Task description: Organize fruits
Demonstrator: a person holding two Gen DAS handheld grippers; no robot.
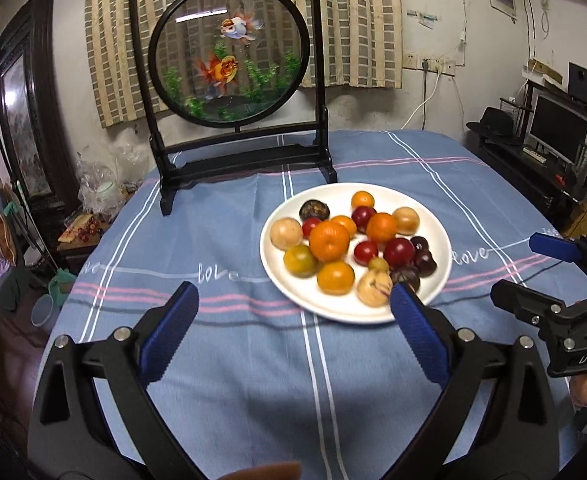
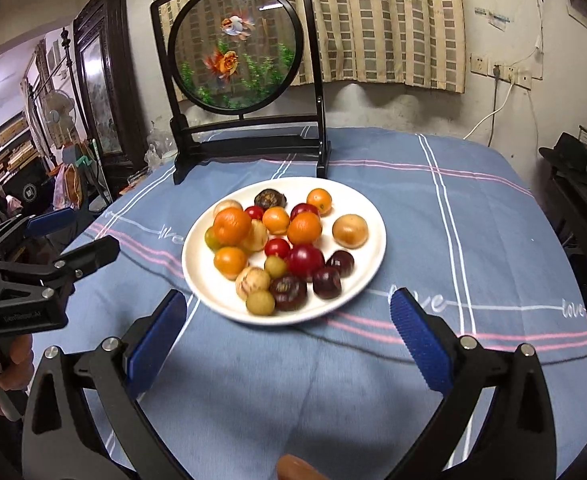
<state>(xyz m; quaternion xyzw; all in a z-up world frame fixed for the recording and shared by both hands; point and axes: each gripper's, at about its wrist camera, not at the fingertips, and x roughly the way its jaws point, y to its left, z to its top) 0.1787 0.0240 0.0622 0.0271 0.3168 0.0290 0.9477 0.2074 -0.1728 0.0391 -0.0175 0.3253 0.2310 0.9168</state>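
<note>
A white plate sits on the blue striped tablecloth and holds several small fruits: orange tangerines, red plums, dark purple fruits and tan round fruits. My left gripper is open and empty, just in front of the plate's near-left rim. My right gripper is open and empty, hovering before the plate's near rim. Each gripper also shows at the side of the other's view.
A black-framed round goldfish screen stands at the back of the table behind the plate. The tablecloth drops off at the left and right edges. Room furniture and clutter surround the table.
</note>
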